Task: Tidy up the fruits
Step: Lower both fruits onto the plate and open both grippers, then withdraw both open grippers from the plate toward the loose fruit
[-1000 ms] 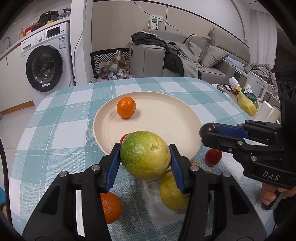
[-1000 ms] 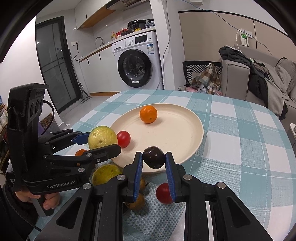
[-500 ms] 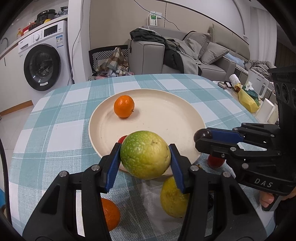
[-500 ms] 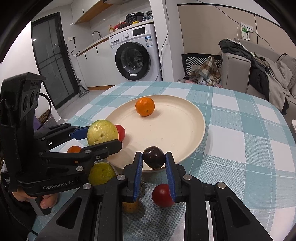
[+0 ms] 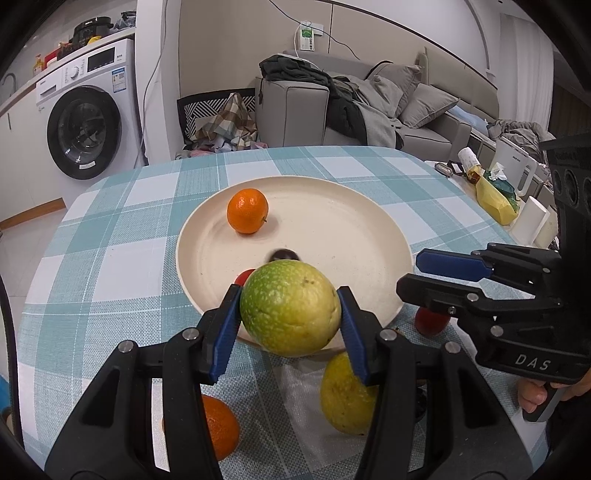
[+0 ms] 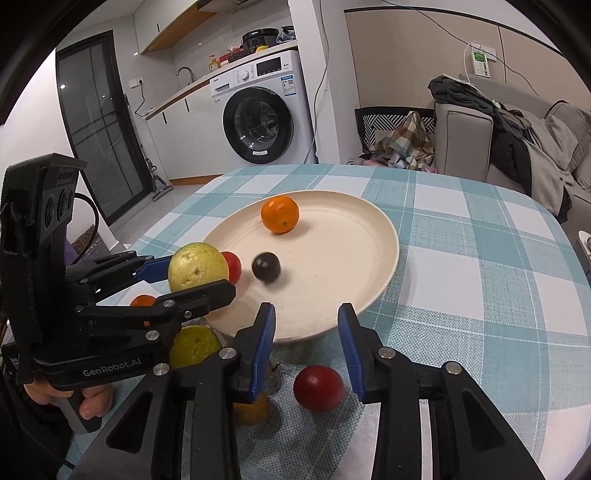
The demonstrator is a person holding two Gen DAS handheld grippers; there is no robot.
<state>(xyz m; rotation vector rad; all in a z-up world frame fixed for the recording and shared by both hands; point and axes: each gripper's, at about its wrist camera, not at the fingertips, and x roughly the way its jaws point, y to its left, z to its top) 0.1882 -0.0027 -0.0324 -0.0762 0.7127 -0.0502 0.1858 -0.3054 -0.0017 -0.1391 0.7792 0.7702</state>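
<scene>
A white washing machine (image 6: 264, 118) is standing under a kitchen counter (image 6: 184, 92) with a tap and bottles sitting on it. Beside it a dark glass door (image 6: 96, 122) is reflecting a ceiling light. A grey sofa (image 5: 369, 110) is running along the beige wall, with dark clothes (image 5: 314, 81) lying heaped over its arm and cushions leaning behind. A patterned basket (image 5: 218, 118) of checked cloth is sitting on the pale tiled floor. A white charger (image 5: 306, 35) is hanging from a wall socket, its cable trailing. The bench is wearing a teal checked cloth (image 6: 480, 258).
</scene>
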